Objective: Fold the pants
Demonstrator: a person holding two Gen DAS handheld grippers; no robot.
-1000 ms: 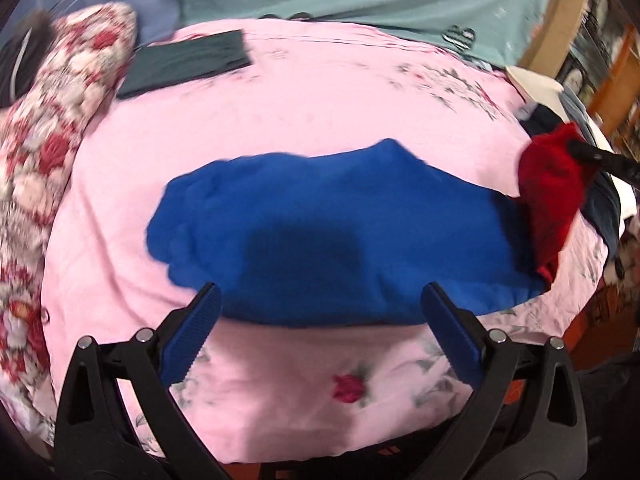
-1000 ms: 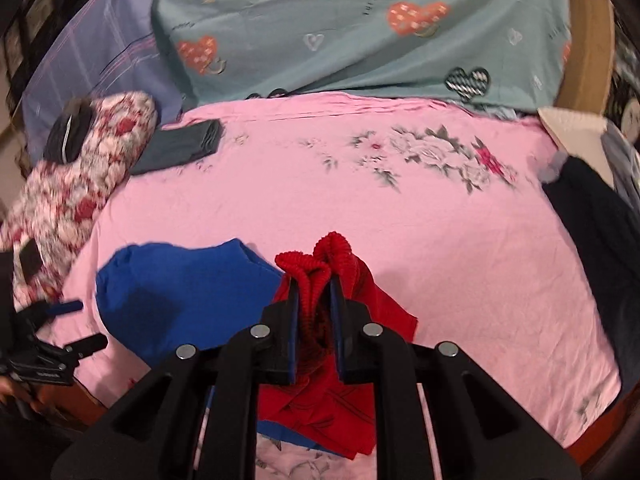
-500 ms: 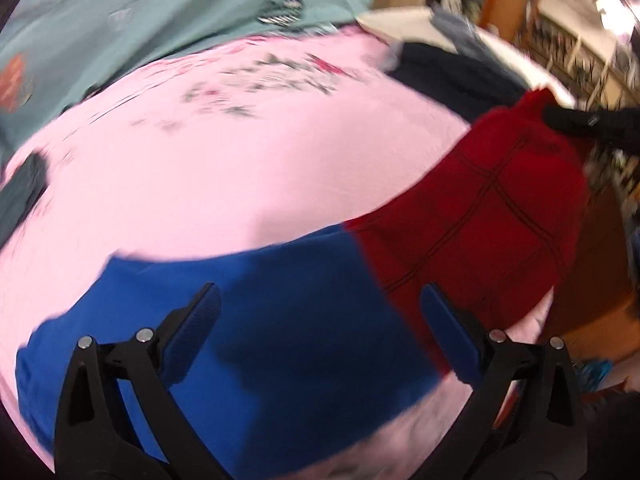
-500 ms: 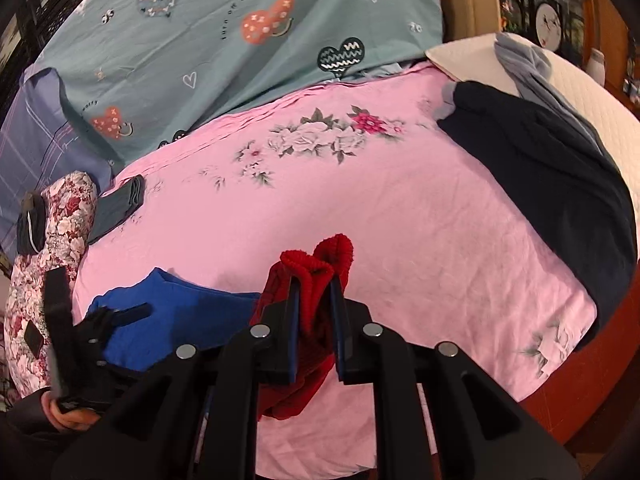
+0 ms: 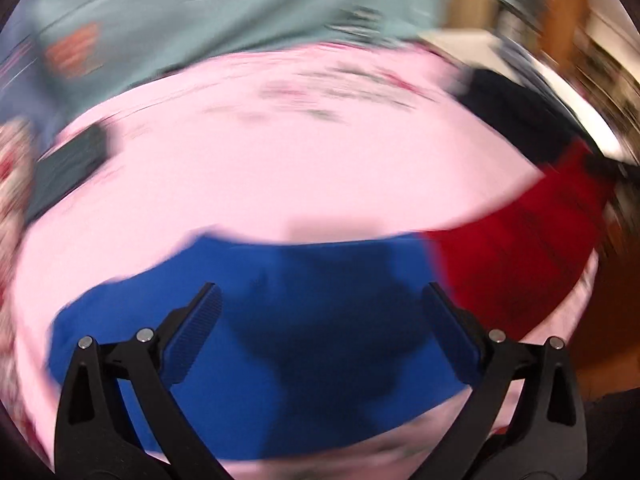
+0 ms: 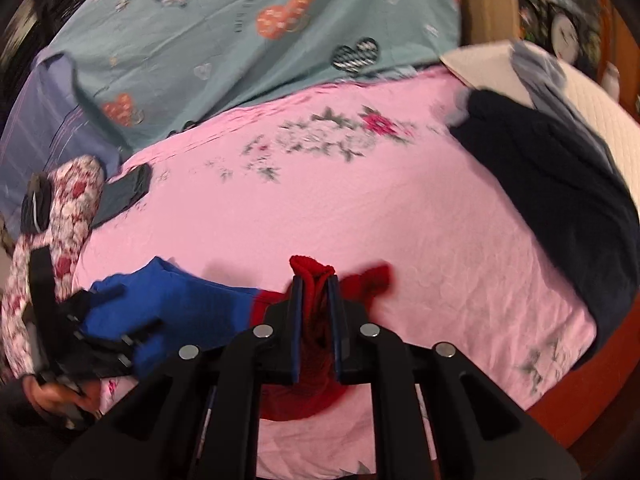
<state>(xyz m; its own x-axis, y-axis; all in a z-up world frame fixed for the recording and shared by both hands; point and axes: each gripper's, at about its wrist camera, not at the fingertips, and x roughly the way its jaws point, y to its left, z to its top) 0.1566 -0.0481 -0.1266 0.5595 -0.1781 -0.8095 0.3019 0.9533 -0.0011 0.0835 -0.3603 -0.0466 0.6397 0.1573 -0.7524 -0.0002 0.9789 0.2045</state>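
Note:
The pants (image 5: 320, 320) are blue with a red end (image 5: 520, 248) and lie stretched across the near edge of the pink bed sheet (image 5: 304, 168). My left gripper (image 5: 320, 320) is open and empty, hovering just above the blue part. My right gripper (image 6: 314, 300) is shut on the bunched red end (image 6: 314, 280) of the pants and holds it up off the sheet. In the right wrist view the blue part (image 6: 180, 304) lies to the left, with my left gripper (image 6: 116, 320) over it. The left wrist view is blurred.
A dark navy garment (image 6: 560, 184) lies at the bed's right side. A folded dark grey garment (image 6: 124, 196) sits at the far left beside a floral pillow (image 6: 60, 232). A teal heart-print cover (image 6: 248, 40) lies at the back. The bed's wooden edge (image 6: 580, 412) is front right.
My right gripper has pulled the red end out to the right, stretching the pants flatter. My left gripper has swung back left over the blue part.

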